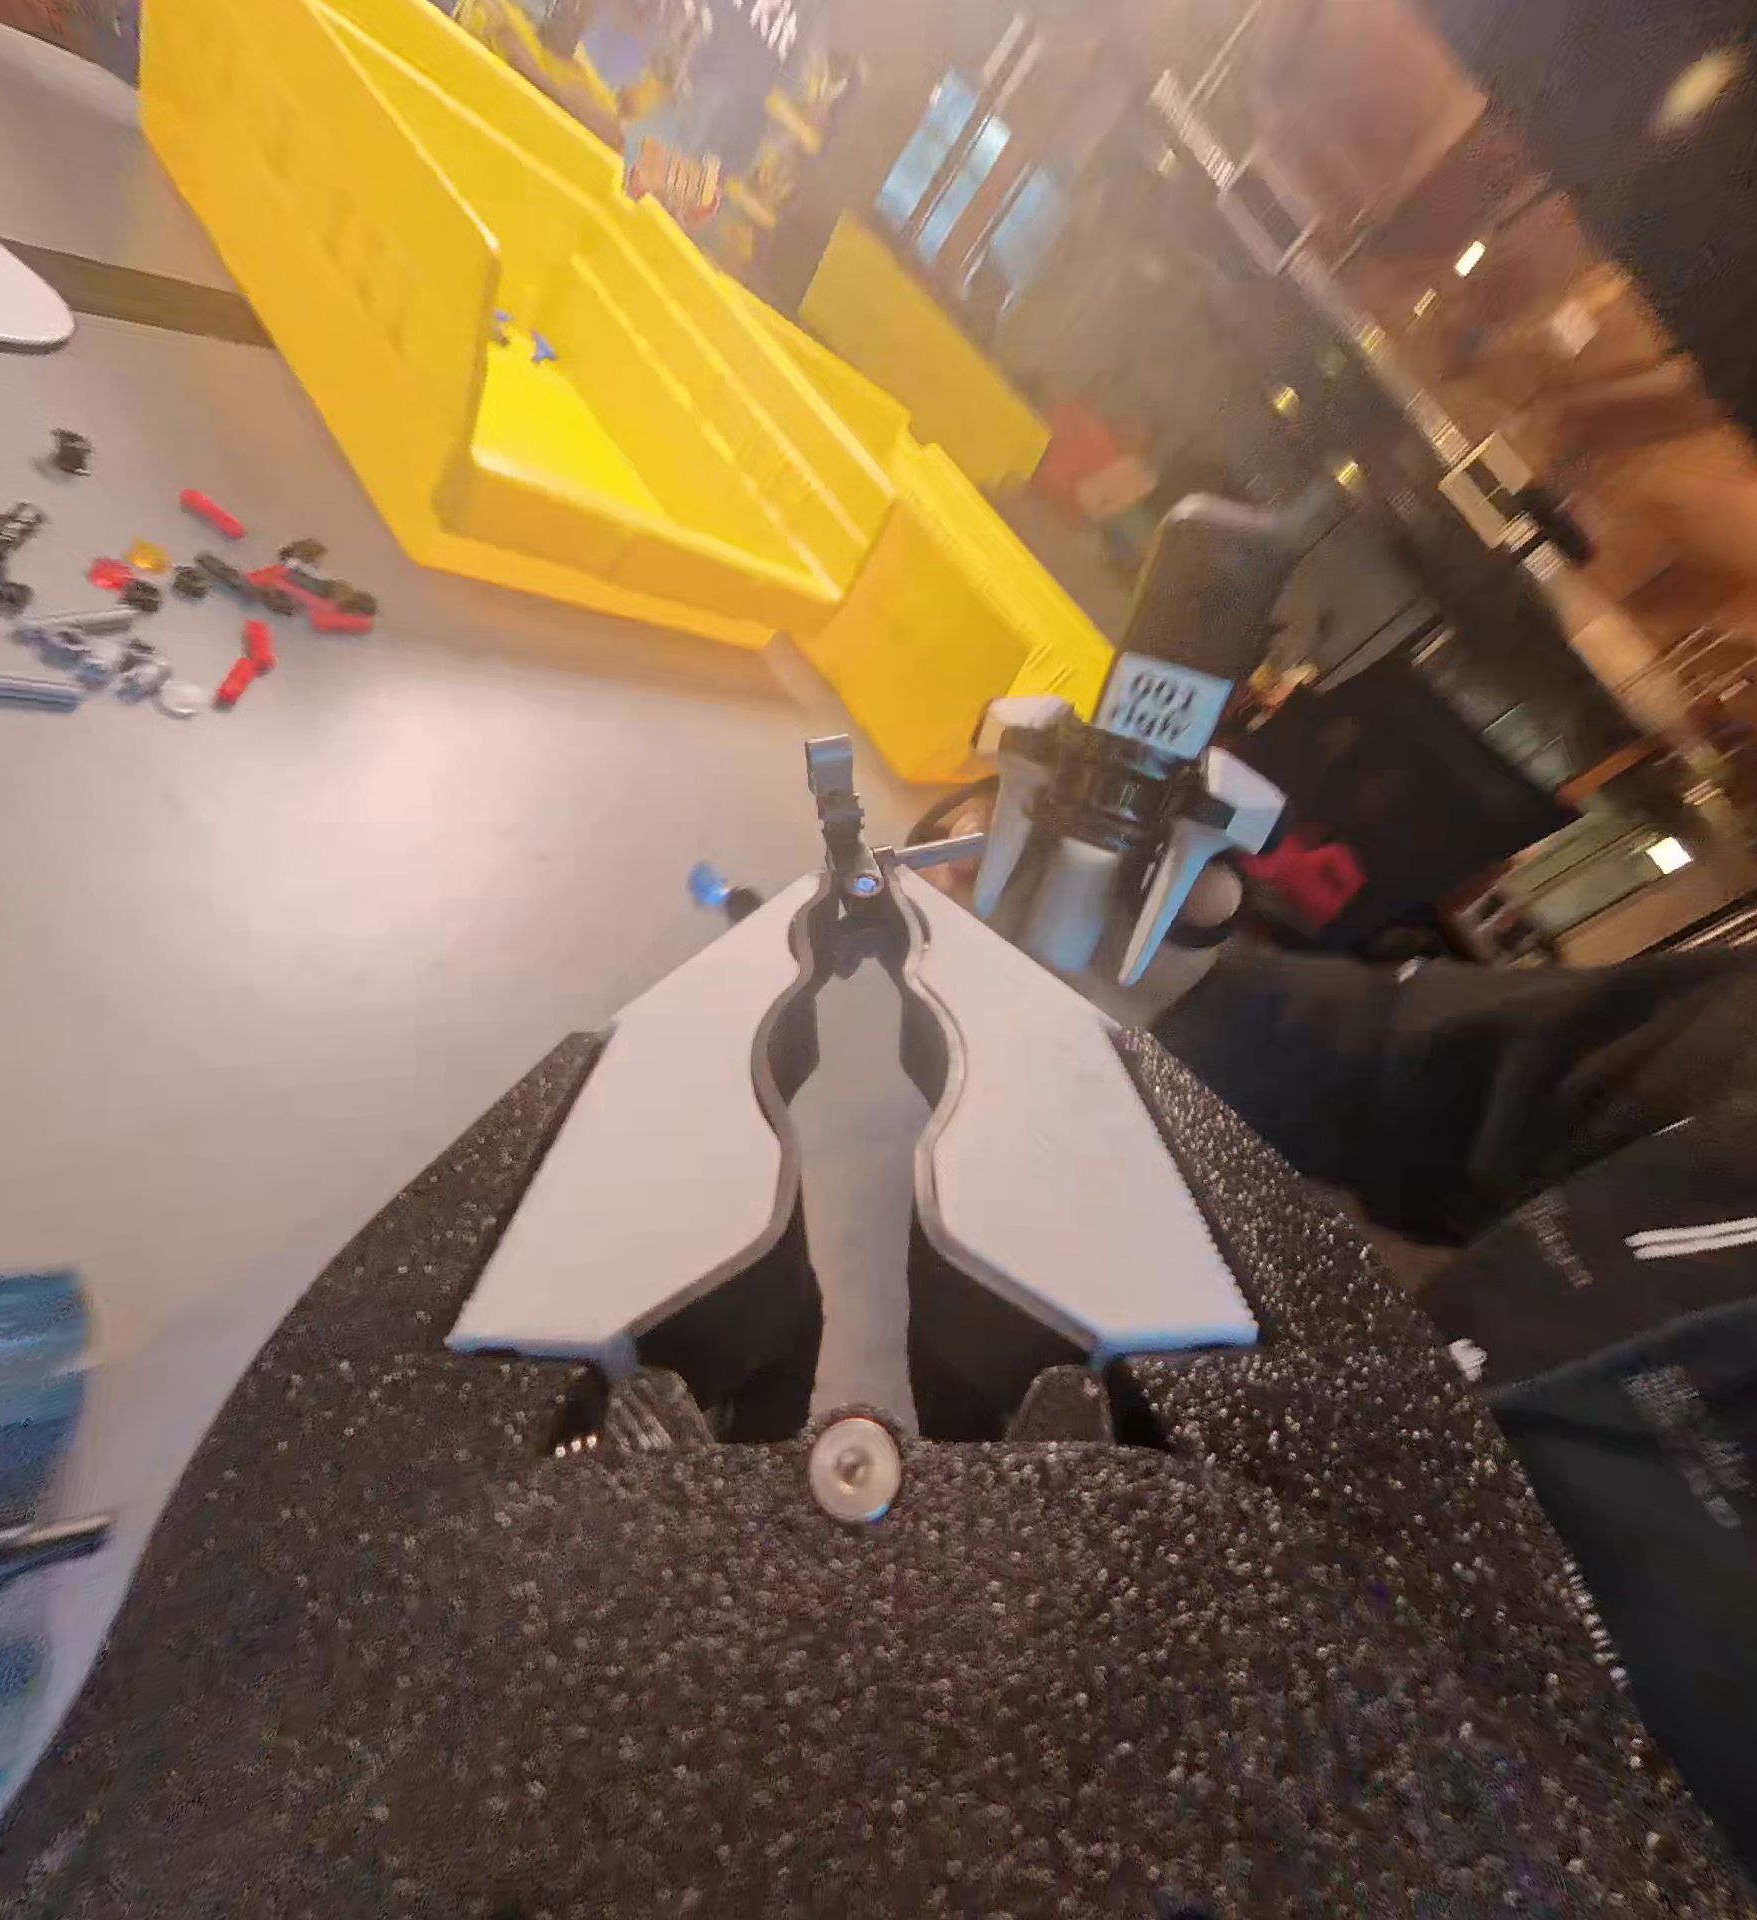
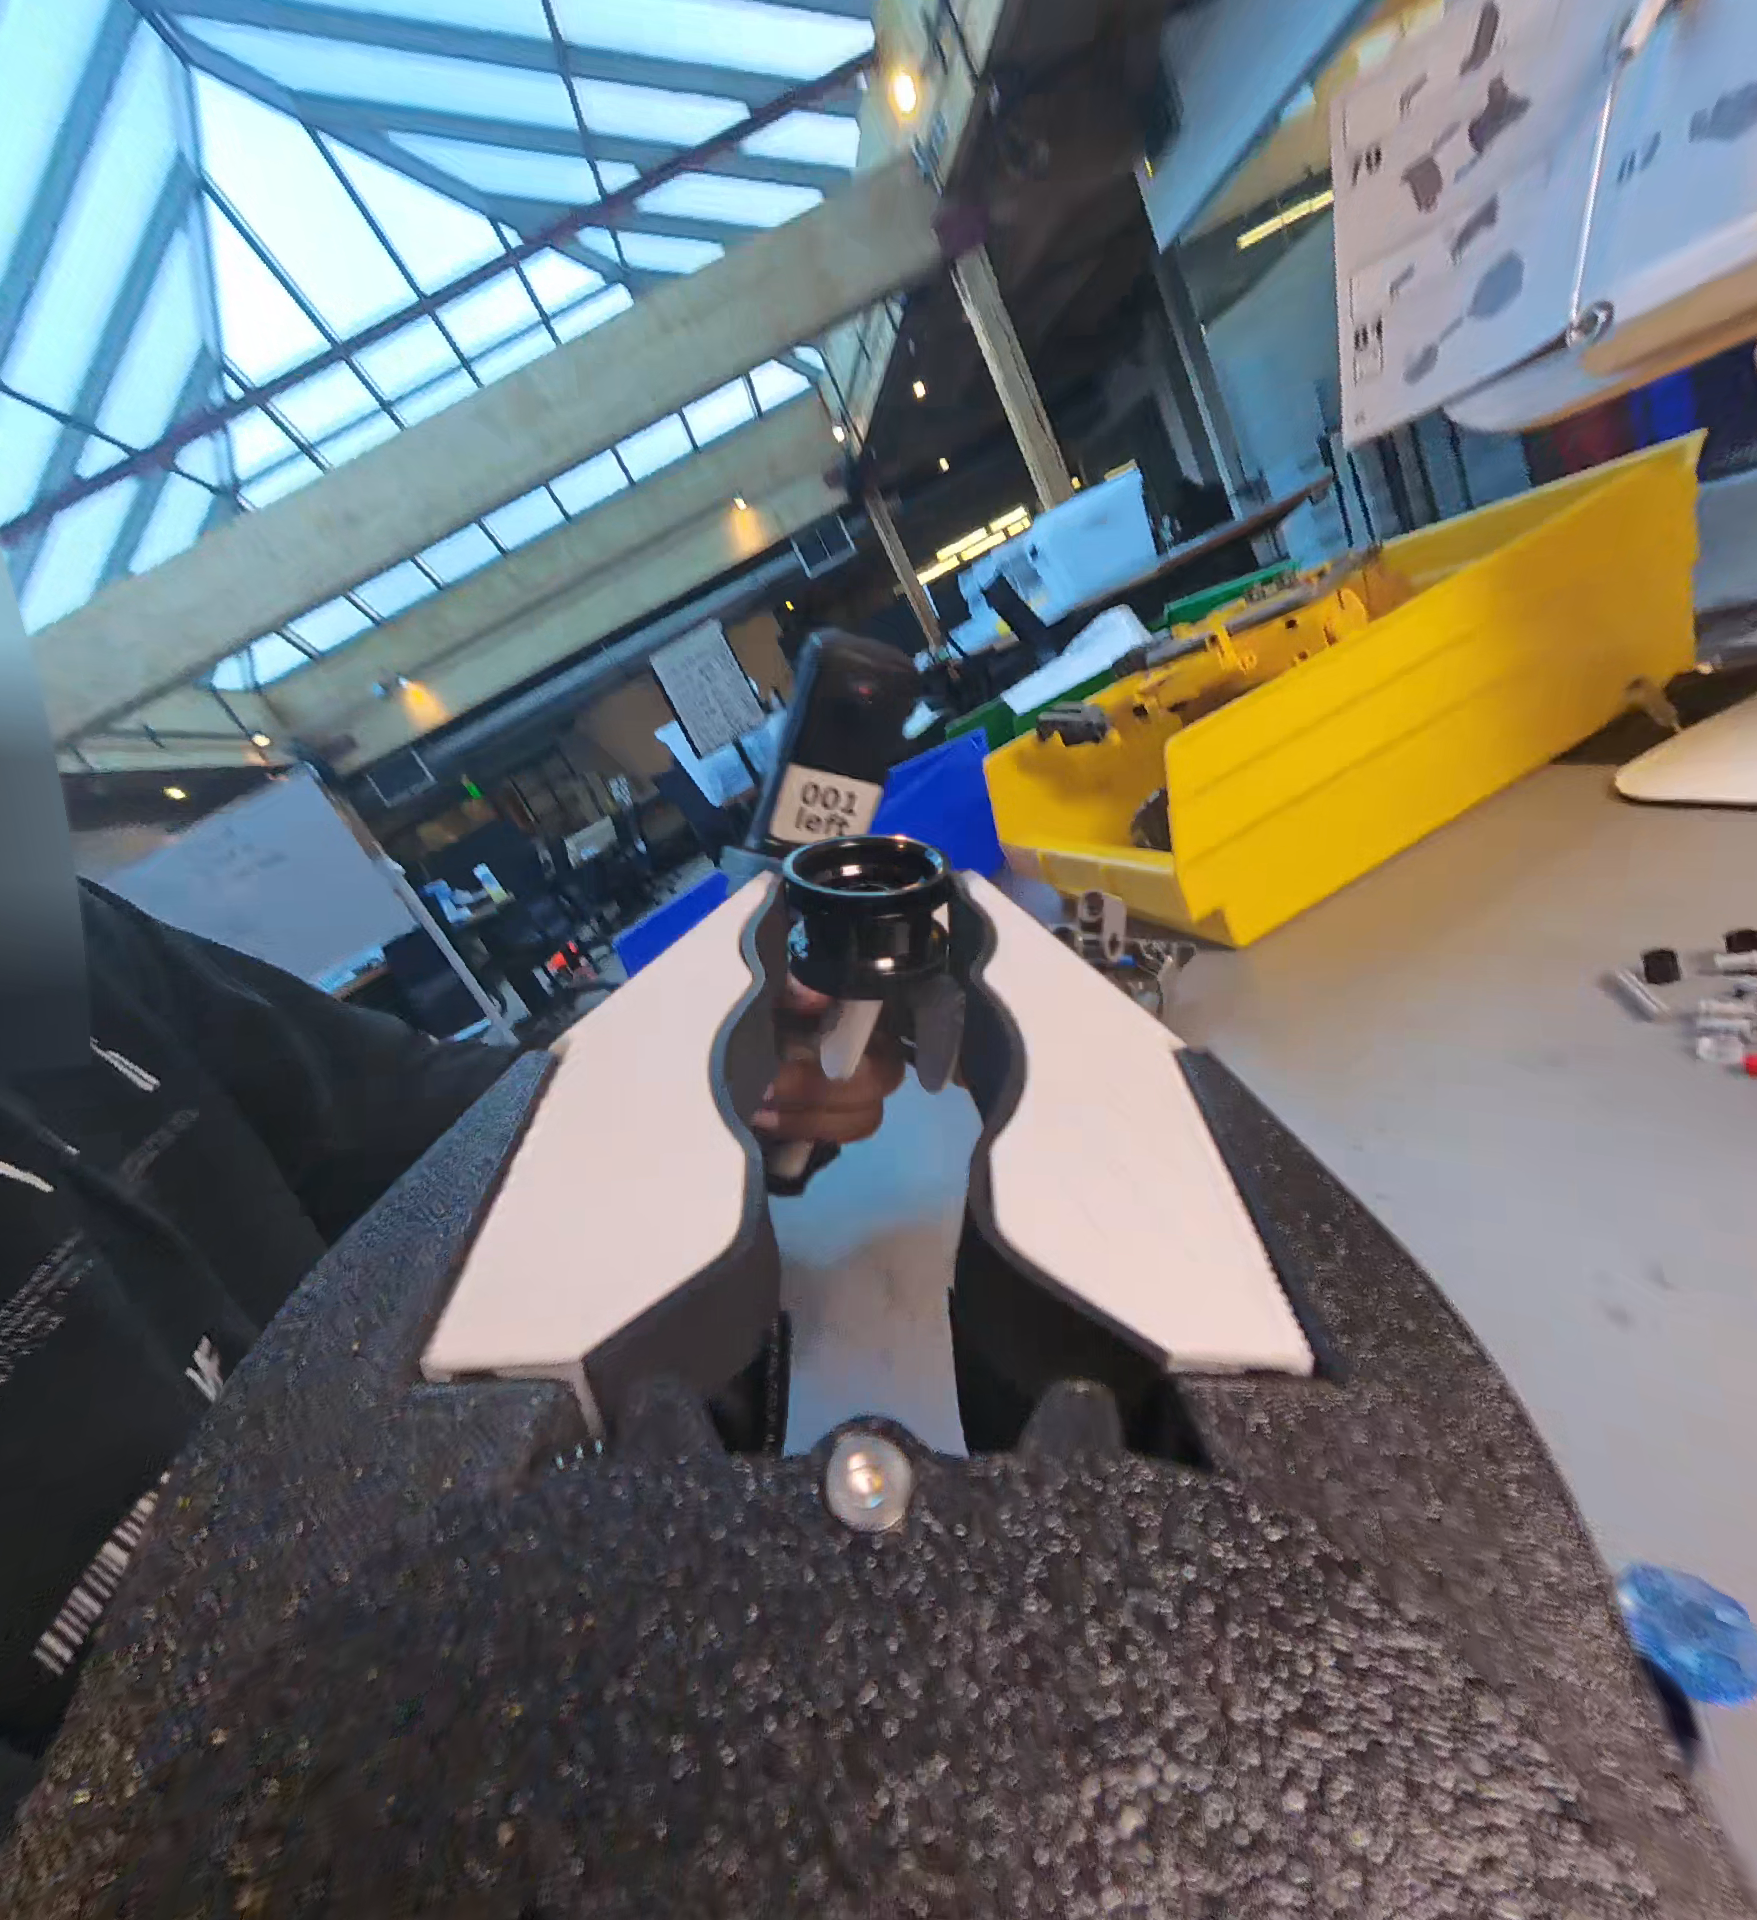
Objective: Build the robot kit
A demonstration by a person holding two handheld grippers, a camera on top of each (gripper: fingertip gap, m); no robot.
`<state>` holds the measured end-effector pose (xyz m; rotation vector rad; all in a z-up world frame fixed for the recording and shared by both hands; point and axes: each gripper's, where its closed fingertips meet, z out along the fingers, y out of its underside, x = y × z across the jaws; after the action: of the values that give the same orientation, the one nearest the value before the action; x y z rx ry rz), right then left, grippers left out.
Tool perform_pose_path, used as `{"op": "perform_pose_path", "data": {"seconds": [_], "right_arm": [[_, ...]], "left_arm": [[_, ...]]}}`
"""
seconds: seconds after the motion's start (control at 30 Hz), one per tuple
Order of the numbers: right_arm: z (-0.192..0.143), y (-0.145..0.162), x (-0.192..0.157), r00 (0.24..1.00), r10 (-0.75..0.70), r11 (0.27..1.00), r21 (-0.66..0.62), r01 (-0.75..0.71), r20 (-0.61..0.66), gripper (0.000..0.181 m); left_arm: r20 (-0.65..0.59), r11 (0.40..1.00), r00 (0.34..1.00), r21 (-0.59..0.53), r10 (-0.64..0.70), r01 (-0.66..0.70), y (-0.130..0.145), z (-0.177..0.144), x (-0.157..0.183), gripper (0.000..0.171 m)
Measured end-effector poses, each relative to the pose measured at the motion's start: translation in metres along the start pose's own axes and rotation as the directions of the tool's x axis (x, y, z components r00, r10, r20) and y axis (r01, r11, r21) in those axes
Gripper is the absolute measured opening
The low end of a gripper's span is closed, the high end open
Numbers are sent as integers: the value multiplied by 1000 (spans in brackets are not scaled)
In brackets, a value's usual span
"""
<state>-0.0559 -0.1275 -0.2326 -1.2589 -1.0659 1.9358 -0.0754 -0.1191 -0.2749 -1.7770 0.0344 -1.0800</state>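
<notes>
The left tool point(image 1: 858, 896) gripped a small grey brick assembly point(image 1: 841, 821) at its tips above the desk point(image 1: 386, 883), while the right tool point(image 2: 866, 914) seemed parted, the other tool's black lens just ahead.

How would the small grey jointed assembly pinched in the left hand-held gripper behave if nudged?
The grey assembly looks light, thin plastic. Its side axle suggests it could pivot at the joints. Held only at the left hand-held gripper tips, it may twist or slip.

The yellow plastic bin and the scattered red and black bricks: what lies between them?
Bare grey tabletop in the left wrist view.
</notes>
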Motion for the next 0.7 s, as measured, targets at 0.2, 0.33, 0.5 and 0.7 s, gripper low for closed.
{"op": "perform_pose_path", "data": {"seconds": [0.2,0.33,0.5,0.7], "right_arm": [[-2,-19,-15,989,-144,979,148,140,18,30],[9,-11,-28,906,-423,903,67,424,-34,30],[12,-12,-38,778,-624,779,22,626,-75,30],[11,-12,-47,659,-749,661,-13,750,-76,30]], "left_arm": [[-257,933,914,95,-315,348,-7,5,29,7],[-329,902,868,95,-371,422,-5,-1,41,6],[-380,888,839,88,-389,451,-5,-6,51,7],[-459,879,790,40,-406,475,-2,-7,61,6]]}}
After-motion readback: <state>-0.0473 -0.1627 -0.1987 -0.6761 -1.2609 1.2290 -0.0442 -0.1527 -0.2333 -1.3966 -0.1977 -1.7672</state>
